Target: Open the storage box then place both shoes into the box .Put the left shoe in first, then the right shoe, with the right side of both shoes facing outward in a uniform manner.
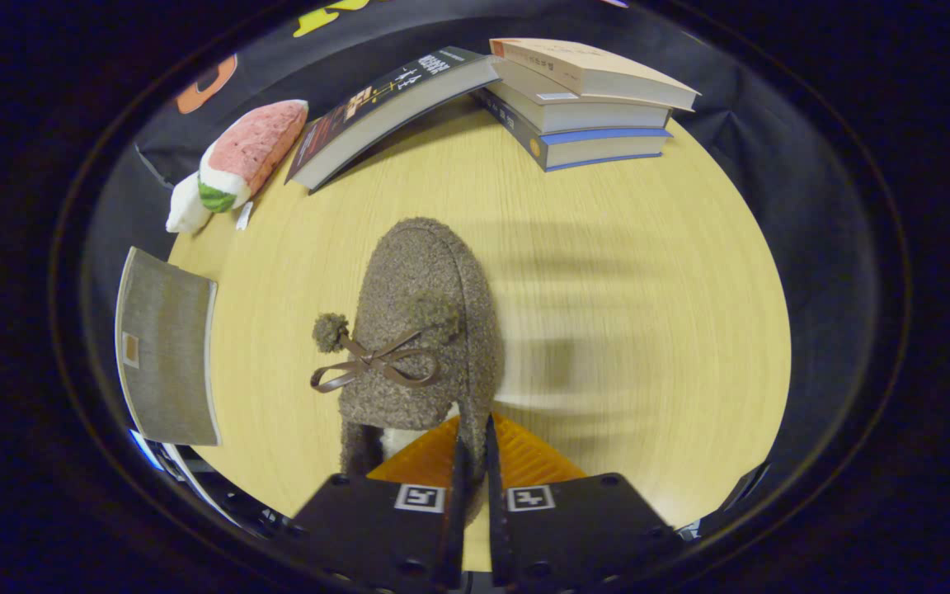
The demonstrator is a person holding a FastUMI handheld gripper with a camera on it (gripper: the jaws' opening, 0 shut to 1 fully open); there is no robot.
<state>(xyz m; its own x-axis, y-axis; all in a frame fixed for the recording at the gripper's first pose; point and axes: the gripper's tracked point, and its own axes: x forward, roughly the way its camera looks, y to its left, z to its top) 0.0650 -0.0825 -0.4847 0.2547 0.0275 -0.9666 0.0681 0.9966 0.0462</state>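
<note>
A fuzzy brown shoe (425,330) with a bow and pom-poms hangs over the wooden table (648,313), its collar edge pinched between the gripper (472,437) fingers, which are nearly together on it; a grey box (166,346) lies left of it; beyond, a watermelon plush (240,161), a leaning book (388,111) and stacked books (586,103).

The shoe (425,330) is fuzzy brown with a darker brown bow, two little brown pompoms and white inside. The table (648,272) is light yellow wood with thin lines. The toy watermelon slice (240,161) is pink, white and green. One book (586,144) has a blue cover.
</note>
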